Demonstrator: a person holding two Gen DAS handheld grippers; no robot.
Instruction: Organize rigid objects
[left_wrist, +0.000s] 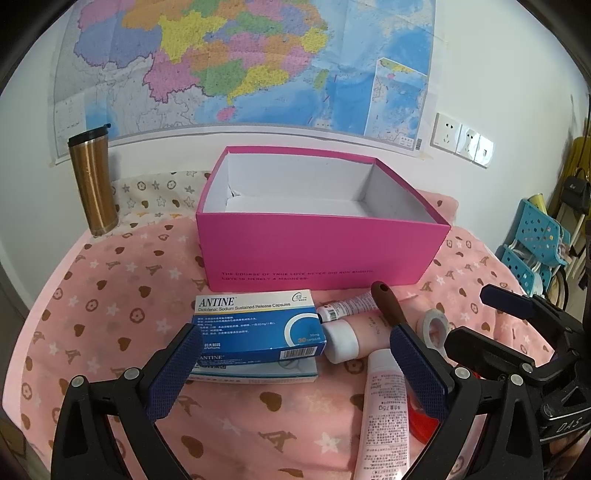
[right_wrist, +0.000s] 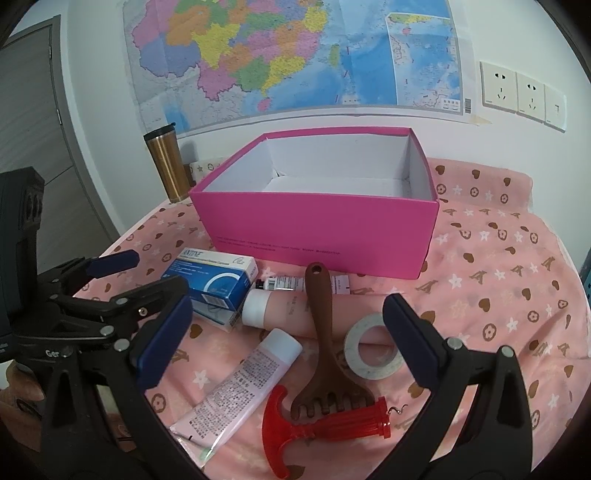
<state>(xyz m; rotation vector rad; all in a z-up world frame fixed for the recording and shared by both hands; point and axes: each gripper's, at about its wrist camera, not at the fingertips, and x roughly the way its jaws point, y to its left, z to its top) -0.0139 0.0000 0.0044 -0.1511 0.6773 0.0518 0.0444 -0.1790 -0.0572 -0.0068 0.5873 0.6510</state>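
An open pink box (left_wrist: 321, 254) (right_wrist: 317, 225) with a white inside stands on the pink patterned cloth. In front of it lie a blue medicine carton (left_wrist: 258, 328) (right_wrist: 212, 277) on a second carton (left_wrist: 255, 367), several tubes (left_wrist: 384, 410) (right_wrist: 240, 384), a brown wooden scratcher (right_wrist: 321, 332) (left_wrist: 386, 302), a tape roll (right_wrist: 371, 350) (left_wrist: 436, 326) and a red corkscrew (right_wrist: 321, 424). My left gripper (left_wrist: 295, 373) is open, low over the cartons. Over the tubes and scratcher my right gripper (right_wrist: 284, 339) hangs open. Neither holds anything.
A bronze travel mug (left_wrist: 92, 181) (right_wrist: 166, 162) stands at the back left beside the box. A wall map (left_wrist: 236, 62) and sockets (right_wrist: 521, 94) are behind. Blue perforated baskets (left_wrist: 535, 243) sit off the table's right edge. A grey door (right_wrist: 37, 129) is at left.
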